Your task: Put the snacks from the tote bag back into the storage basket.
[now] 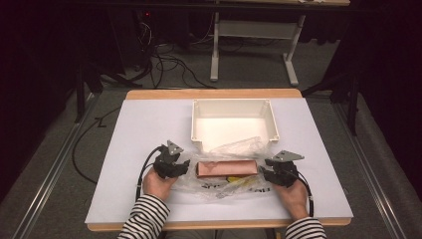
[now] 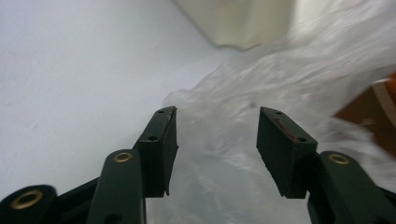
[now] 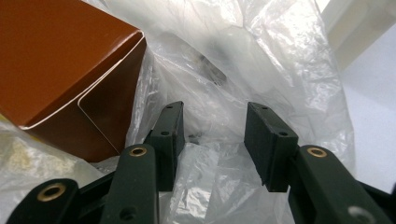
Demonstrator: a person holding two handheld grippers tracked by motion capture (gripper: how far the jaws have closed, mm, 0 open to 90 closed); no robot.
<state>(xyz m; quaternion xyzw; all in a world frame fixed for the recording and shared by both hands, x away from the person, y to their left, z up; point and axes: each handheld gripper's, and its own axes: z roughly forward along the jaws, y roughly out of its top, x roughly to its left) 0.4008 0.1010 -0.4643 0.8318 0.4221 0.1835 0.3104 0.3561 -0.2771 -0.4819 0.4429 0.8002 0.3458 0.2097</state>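
Note:
A long brown box lies across the near middle of the table on a crumpled clear plastic bag. My left gripper is at the box's left end, over the bag's edge. In the left gripper view the left gripper is open, with blurred bag beyond it and the box at the right. My right gripper sits at the box's right end. In the right gripper view the right gripper is open, loose bag film lies between its jaws, and the box is to its left.
A white rectangular bin stands just behind the bag; its wall and its corner show in the gripper views. The white table top has free room at the left. Something yellow lies under the bag.

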